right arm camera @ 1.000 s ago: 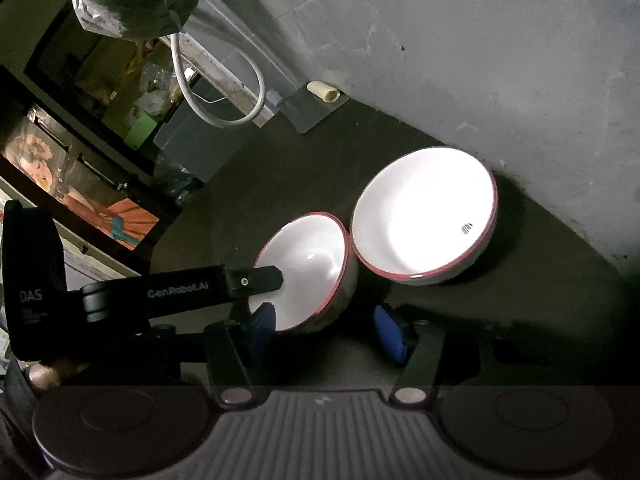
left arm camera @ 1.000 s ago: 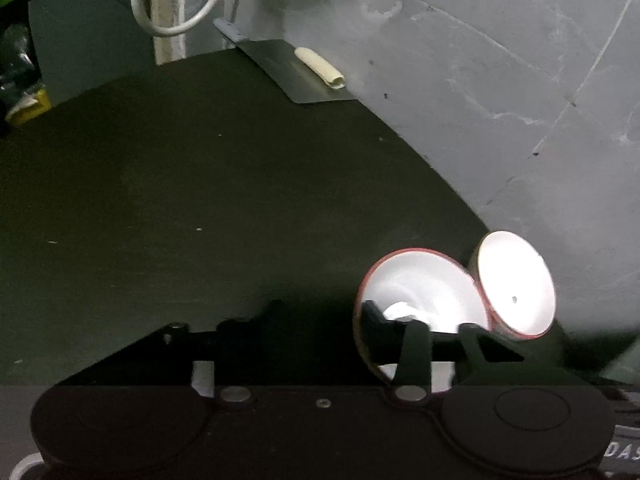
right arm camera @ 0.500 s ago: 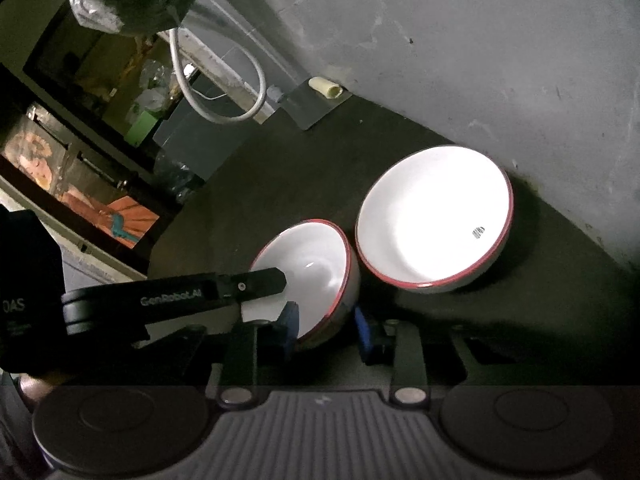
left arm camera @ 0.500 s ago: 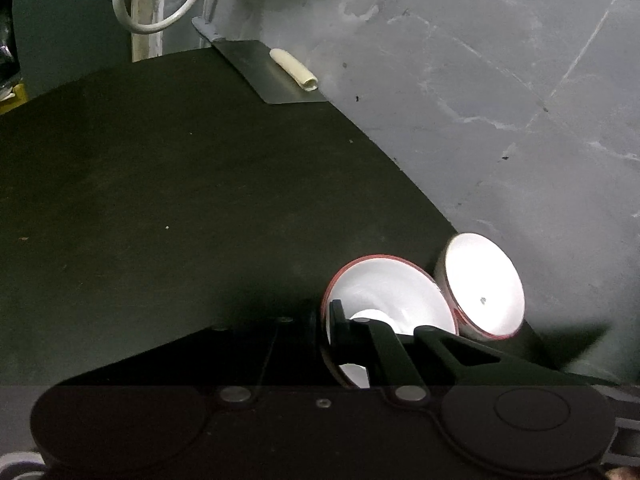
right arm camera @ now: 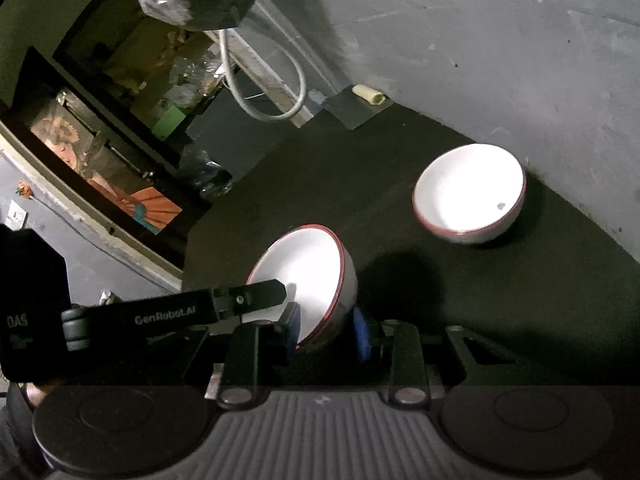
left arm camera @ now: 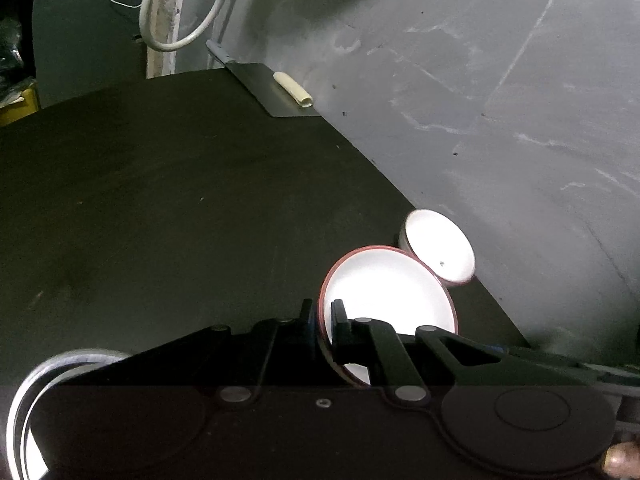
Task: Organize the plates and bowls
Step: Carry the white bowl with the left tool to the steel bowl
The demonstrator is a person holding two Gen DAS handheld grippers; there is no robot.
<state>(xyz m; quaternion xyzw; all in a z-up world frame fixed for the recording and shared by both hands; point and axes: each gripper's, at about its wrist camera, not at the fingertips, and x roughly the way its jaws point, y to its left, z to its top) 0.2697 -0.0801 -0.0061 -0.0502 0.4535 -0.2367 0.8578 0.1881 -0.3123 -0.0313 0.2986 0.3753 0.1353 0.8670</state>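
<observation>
two white bowls with red rims show. the near bowl [right arm camera: 308, 276] sits tilted between both grippers: the left gripper [left arm camera: 322, 316] is nearly closed, pinching its rim at the bowl's 9 o'clock, and the right gripper [right arm camera: 326, 326] grips its wall at 6 o'clock. the far bowl [right arm camera: 470, 194] rests apart on the dark table [right arm camera: 500, 300], toward 2 o'clock, near the grey wall [right arm camera: 500, 40].

Near round ceramic bowl [right arm camera: 308, 276]: white inside, thin red rim line. Far round ceramic bowl [right arm camera: 470, 194]: white with red rim, small dark mark inside. Flat tabletop [left arm camera: 160, 200]: matte black. Plastered wall [left arm camera: 480, 80]: grey with pale streaks. Right gripper [right arm camera: 326, 326]: black body, blue pads [right arm camera: 361, 334].
</observation>
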